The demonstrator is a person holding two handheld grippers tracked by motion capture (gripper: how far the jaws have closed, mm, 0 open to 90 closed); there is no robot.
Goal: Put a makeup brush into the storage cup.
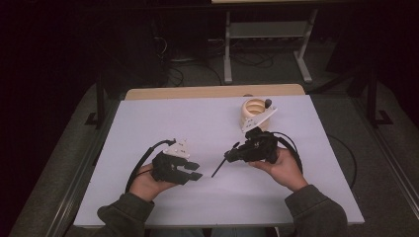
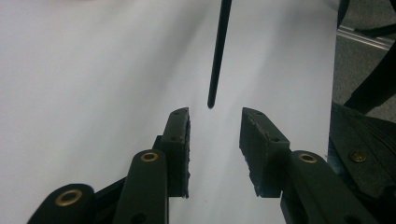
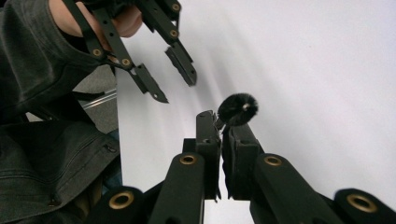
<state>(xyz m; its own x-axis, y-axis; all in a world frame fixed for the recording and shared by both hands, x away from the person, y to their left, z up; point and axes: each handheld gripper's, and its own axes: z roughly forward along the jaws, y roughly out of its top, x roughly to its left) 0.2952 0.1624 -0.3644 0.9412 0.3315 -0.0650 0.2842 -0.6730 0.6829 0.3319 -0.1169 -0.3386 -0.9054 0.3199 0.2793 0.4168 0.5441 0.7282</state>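
Now the right gripper (image 3: 220, 122) is clamped on a black brush (image 1: 221, 166), whose handle tip lies just beyond the left gripper (image 2: 215, 126), jaws apart.

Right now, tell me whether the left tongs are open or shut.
Open. The left tongs stand apart with bare table between them; the black stick's tip lies just beyond.

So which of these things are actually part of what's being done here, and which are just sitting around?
In use:
- thin black brush, clamped in the right gripper, bristle head beside the jaws
- left gripper, jaws apart with nothing between them, facing the brush's handle tip
- white table

Just there:
- cream holder at the table's far side
- metal frame on the floor behind
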